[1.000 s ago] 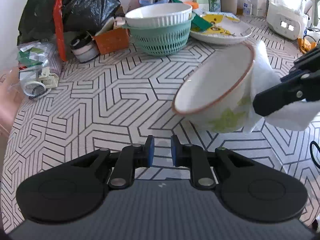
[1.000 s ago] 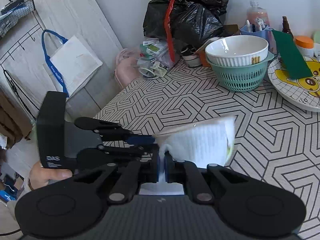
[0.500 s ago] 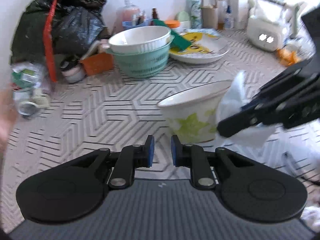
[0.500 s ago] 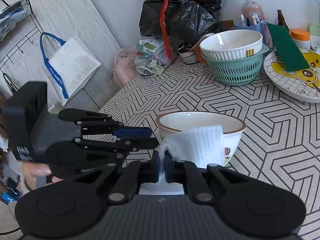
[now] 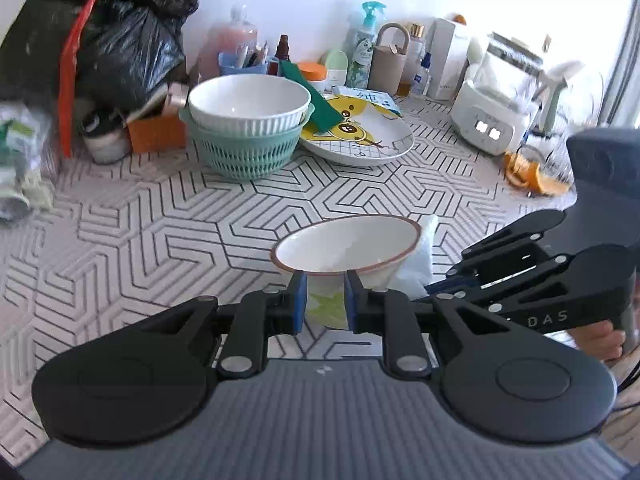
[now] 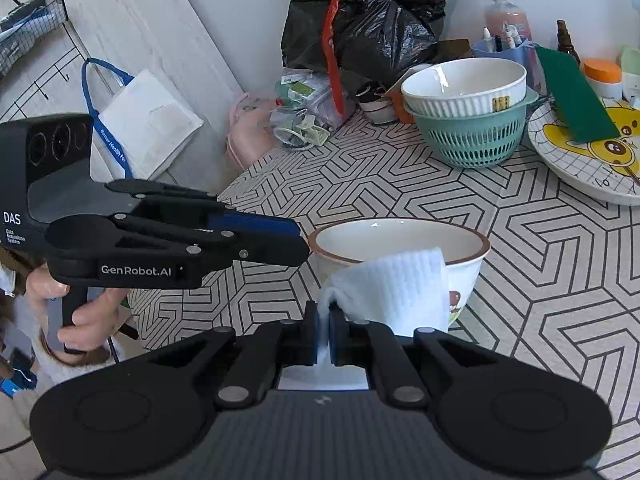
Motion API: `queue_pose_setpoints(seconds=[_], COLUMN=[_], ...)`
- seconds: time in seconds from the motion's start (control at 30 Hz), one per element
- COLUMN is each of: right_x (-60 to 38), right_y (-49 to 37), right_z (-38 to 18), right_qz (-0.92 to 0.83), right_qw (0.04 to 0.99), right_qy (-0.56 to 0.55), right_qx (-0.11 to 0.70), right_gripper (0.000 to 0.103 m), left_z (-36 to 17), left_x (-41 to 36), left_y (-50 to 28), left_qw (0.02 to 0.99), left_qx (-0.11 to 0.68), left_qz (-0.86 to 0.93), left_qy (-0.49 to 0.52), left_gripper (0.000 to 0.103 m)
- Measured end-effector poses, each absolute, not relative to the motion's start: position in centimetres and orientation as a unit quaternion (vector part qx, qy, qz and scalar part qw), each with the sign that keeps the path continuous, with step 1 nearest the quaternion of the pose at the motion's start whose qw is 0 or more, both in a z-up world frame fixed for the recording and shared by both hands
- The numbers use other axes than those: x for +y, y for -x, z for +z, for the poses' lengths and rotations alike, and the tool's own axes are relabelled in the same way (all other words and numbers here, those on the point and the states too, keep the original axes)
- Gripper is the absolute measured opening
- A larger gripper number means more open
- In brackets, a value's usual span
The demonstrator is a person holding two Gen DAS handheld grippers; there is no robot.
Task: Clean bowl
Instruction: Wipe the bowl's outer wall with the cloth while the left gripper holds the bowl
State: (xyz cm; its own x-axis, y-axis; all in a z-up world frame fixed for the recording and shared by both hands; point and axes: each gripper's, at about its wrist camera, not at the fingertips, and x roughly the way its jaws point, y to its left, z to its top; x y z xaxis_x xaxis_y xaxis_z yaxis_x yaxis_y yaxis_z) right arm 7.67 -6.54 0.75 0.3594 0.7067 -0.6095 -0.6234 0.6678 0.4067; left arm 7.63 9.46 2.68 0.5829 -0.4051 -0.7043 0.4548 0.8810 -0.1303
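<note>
A white bowl with a brown rim and green leaf print stands upright on the patterned table; it also shows in the right wrist view. My left gripper is open, its fingers on either side of the bowl's near wall just below the rim; from the right wrist view its fingertips reach the bowl's left rim. My right gripper is shut on a white cloth that rests against the bowl's outer side, also seen in the left wrist view.
A white ribbed bowl sits in a teal colander. A cartoon plate holds a green pad. Black rubbish bag, bottles and a white appliance line the back. Table edge at left.
The bowl went from tilted on its side to upright on the table. My left gripper closed in on its near wall. The cloth stayed against the bowl's side.
</note>
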Motion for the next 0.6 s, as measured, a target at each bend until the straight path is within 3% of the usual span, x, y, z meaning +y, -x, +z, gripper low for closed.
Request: queue_pose_setpoints(seconds=[0.3,0.4,0.53,0.6], right_x=[-6.6,-6.6,-6.6,-6.8], right_y=[-7.3,-7.3,-7.3,-7.4], right_z=[0.6,0.6,0.7,0.7], right_qz=[0.406,0.405,0.404,0.404], right_qw=[0.82,0.82,0.821,0.821], right_qy=[-0.048,-0.047,-0.046,-0.049], right_qx=[0.401,0.401,0.4,0.401], right_gripper=[0.006,0.006,0.006,0.006], left_z=[4.1,3.8,2.9,2.4], left_x=[8.7,7.6,6.3,5.7], left_y=[-7.1,-6.9,-6.5,-6.5], left_qw=[0.876,0.865,0.847,0.834], left_qx=[0.351,0.336,0.3,0.291], left_qz=[-0.305,-0.316,-0.327,-0.343], left_qy=[-0.127,-0.197,-0.293,-0.32], left_gripper=[0.021,0.028,0.045,0.046])
